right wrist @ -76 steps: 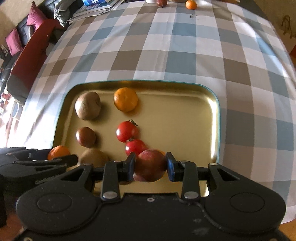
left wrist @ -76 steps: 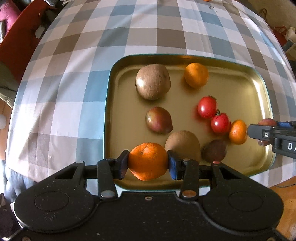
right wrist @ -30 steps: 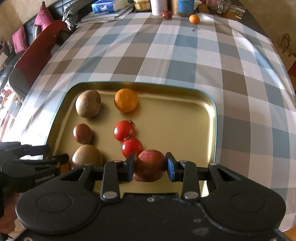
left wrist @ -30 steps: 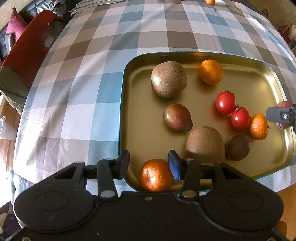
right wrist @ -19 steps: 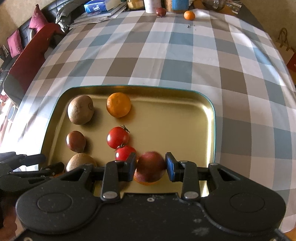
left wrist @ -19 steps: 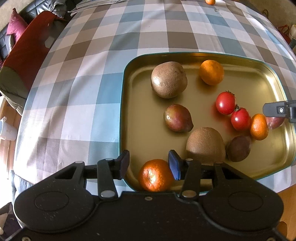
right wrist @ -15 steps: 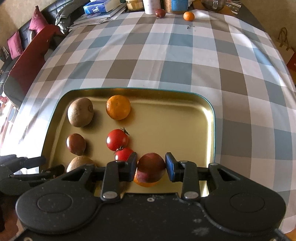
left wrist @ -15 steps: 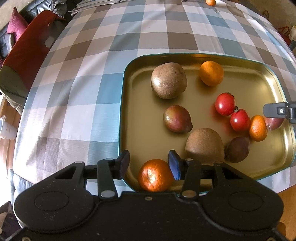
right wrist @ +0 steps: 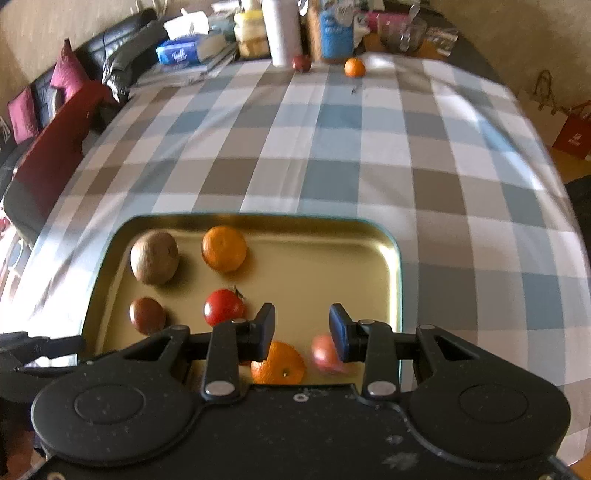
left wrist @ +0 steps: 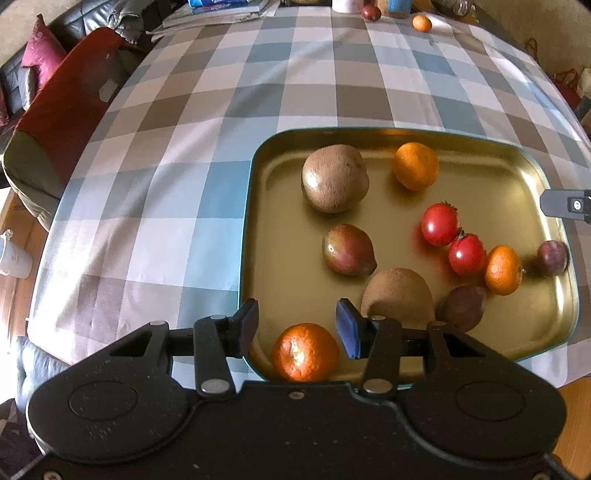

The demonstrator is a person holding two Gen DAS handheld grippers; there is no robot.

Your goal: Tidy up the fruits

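My left tongs (left wrist: pixel 295 326) are apart, with nothing between the pads. An orange (left wrist: pixel 306 352) sits just under them in the near left corner of the gold tray (left wrist: pixel 517 192). The pads do not touch it.

My right tongs (right wrist: pixel 302 334) are apart too, and hold nothing. Below them a second orange (right wrist: pixel 277 363) lies at the near edge of the tray. A reddish fruit (right wrist: pixel 325 355) lies just right of it, too blurred for me to say what kind.

The left view shows more of the tray. I can see a big brown kiwi (left wrist: pixel 335 178) at the far side, with a third orange (left wrist: pixel 416 165) to its right. Nearer lies a red-green fruit (left wrist: pixel 348 250), then another kiwi (left wrist: pixel 398 297) and a dark fruit (left wrist: pixel 461 308). Two red tomatoes (left wrist: pixel 453 239) touch each other. Only a bit of the right tongs pokes in at the right edge of this view.

The right view hides most of the near fruits behind my tool. But it shows the far end of the bench (right wrist: pixel 332 155) better. There a small orange (right wrist: pixel 354 67) and a dark red fruit (right wrist: pixel 301 62) sit on the checked cloth, near a white bottle (right wrist: pixel 281 31) and a blue box (right wrist: pixel 334 31).
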